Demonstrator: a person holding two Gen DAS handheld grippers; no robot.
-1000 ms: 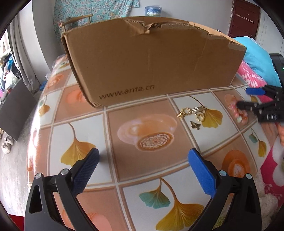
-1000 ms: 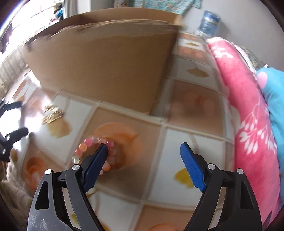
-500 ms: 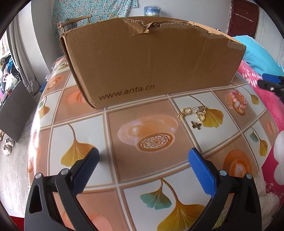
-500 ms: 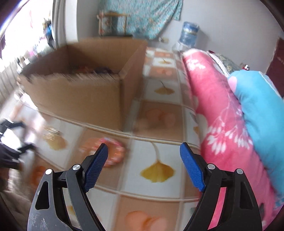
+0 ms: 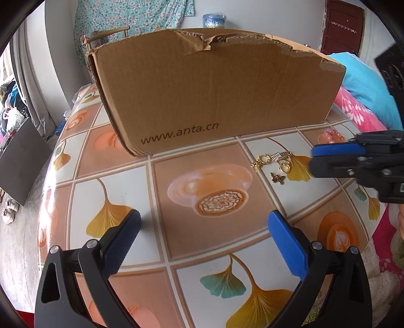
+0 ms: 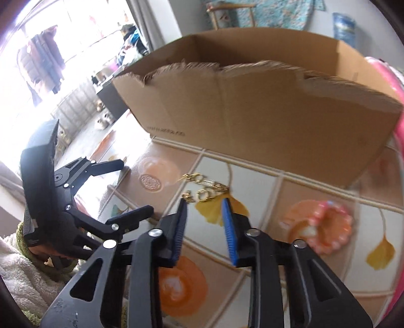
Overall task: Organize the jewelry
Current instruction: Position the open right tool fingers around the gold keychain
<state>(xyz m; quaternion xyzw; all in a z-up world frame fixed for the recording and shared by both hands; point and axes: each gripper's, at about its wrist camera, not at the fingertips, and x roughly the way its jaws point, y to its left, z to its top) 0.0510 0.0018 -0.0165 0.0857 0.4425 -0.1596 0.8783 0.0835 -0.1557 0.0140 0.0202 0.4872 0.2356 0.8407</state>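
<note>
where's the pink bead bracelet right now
The pink bead bracelet lies flat on the tablecloth, low right in the right wrist view, in front of the cardboard box and right of the gold jewelry.

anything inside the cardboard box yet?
Can't tell. The right wrist view shows only the cardboard box upper inner walls, bare; its torn front wall hides the floor. Gold jewelry and bead bracelet lie outside.

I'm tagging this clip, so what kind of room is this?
Probably a lived-in bedroom at home: bedding beside the patterned table, a floral curtain on the wall, clothes hanging near the window.
</note>
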